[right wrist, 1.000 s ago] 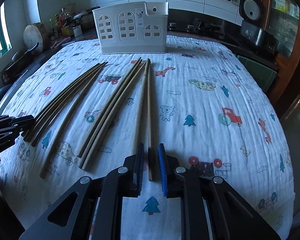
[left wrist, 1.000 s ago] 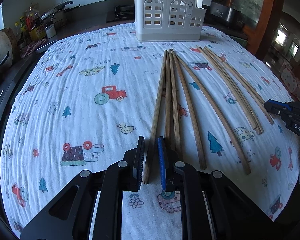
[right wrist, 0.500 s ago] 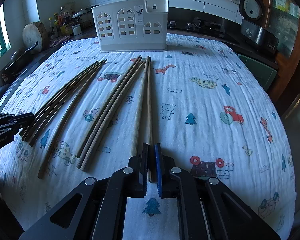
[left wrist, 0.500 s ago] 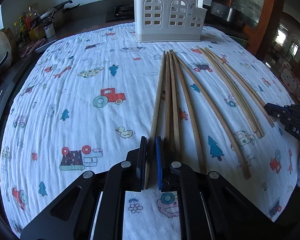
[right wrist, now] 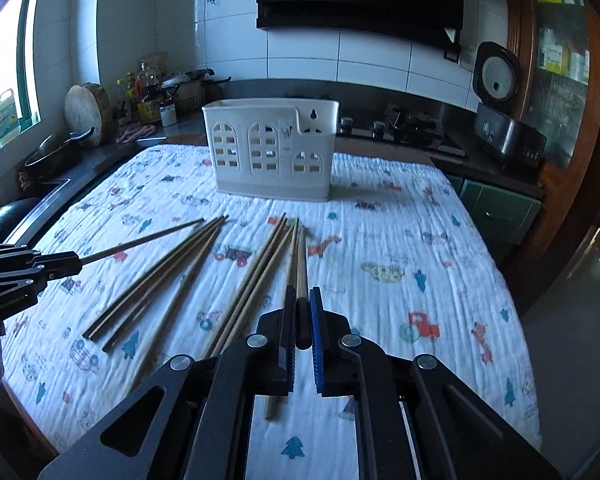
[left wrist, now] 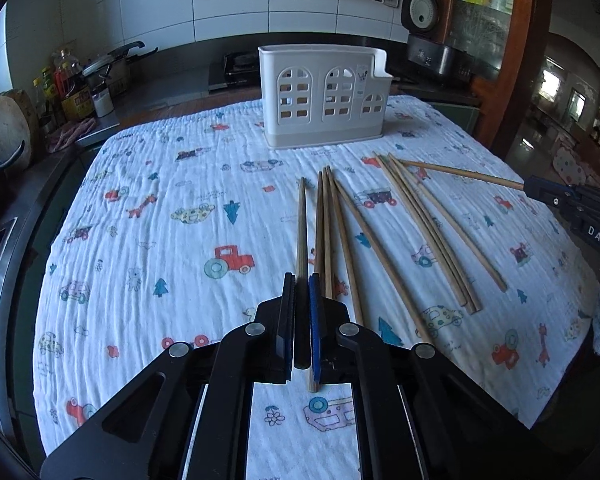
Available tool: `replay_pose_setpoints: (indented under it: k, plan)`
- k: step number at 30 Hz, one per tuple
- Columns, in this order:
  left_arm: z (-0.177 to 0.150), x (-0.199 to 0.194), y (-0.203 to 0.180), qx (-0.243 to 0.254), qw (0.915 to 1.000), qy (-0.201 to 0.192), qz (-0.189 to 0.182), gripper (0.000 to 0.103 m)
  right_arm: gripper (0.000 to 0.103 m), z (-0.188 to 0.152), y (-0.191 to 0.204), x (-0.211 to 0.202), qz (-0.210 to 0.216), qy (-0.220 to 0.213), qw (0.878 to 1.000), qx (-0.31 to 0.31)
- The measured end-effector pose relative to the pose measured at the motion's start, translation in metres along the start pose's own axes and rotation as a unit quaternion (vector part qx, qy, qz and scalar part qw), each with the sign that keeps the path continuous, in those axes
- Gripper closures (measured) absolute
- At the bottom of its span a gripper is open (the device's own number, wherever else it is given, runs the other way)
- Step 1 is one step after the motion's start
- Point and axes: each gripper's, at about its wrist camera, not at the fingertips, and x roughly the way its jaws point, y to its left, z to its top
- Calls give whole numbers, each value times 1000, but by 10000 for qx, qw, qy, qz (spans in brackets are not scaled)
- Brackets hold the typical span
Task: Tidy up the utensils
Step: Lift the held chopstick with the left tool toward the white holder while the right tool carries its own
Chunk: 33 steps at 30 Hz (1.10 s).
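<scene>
Between the near fingers of the left gripper point(left wrist: 301, 280) a single chopstick point(left wrist: 301, 232) is clamped, jaws closed on it, its tip raised off the patterned cloth point(left wrist: 148, 264). The right gripper point(right wrist: 302, 294) is likewise shut on its own chopstick point(right wrist: 301, 256) (from the left wrist view that stick juts out toward the holder at the right edge). Just beyond both, the remaining chopsticks point(left wrist: 380, 248) lie loose on the cloth in two rough groups, tips pointing away. Farther back, at the cloth's far edge, stands the white utensil holder point(left wrist: 324, 98) with arched cut-outs, upright and apart from every stick.
</scene>
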Motion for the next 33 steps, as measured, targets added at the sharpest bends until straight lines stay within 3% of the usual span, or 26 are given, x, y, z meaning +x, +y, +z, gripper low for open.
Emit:
replay_pose_setpoints:
  k: [12, 21, 27, 33]
  plan:
    - [58, -21, -4, 211, 9987, -466, -38, 97, 96, 88, -8, -2, 361, -234, 9985, -332]
    - [110, -21, 0, 223, 9981, -542, -188, 98, 96, 155, -25, -2, 563, -232, 9975, -357]
    - [153, -32, 2, 260, 9968, -718, -229, 98, 96, 210, -33, -9, 441, -515, 9971, -343]
    - [203, -59, 7, 220, 9927, -1156, -277, 98, 96, 263, -39, -9, 429, -880, 9950, -205]
